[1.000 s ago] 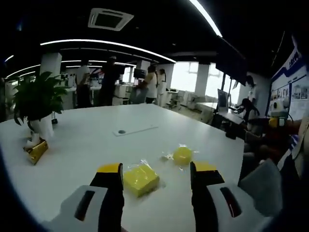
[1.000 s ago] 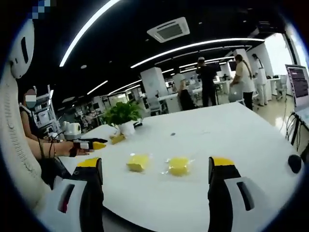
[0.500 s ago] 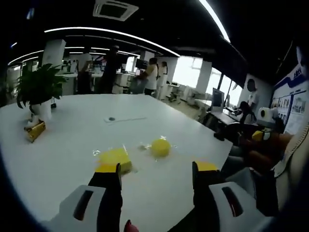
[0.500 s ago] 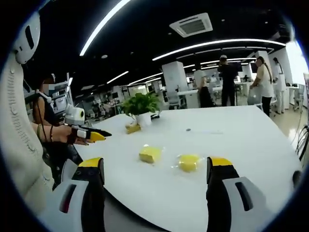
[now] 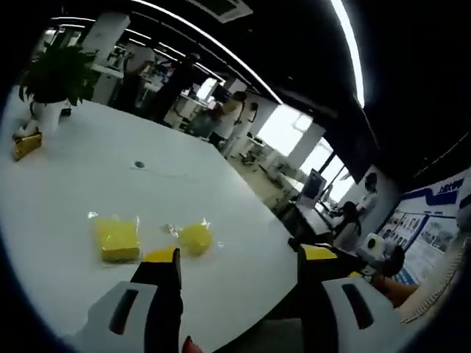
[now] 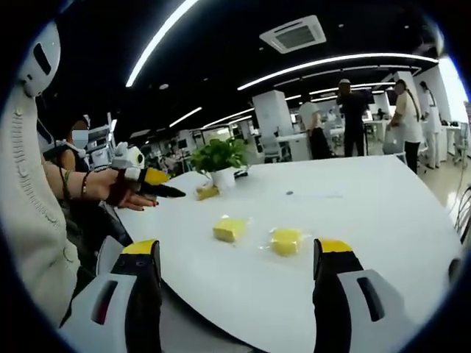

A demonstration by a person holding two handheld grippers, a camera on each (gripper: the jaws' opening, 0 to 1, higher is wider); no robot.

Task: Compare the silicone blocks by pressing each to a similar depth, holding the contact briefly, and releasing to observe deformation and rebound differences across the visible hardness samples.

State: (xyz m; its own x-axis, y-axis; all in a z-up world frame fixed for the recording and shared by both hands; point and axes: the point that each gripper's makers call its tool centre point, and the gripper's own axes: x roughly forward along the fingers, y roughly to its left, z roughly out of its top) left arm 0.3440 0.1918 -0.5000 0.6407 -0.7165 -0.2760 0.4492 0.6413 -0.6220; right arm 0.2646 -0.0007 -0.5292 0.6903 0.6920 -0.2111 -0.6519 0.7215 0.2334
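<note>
Right gripper view | right claw (image 6: pixel 234 257) open | blocks (image 6: pixel 230 229) mid-table (image 6: pixel 383 220)

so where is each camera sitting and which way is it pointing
Left gripper view: rides the left gripper, open jaws rising from below, tilted across the white table at the square yellow block and round yellow block.
Right gripper view: rides the right gripper, open, facing both blocks; the person's hand shows left.
Shared: blocks, table, potted plant.

table (image 6: pixel 383 220): smooth glossy white | blocks (image 6: pixel 230 229): matt yellow, in clear glossy plastic wrap
</note>
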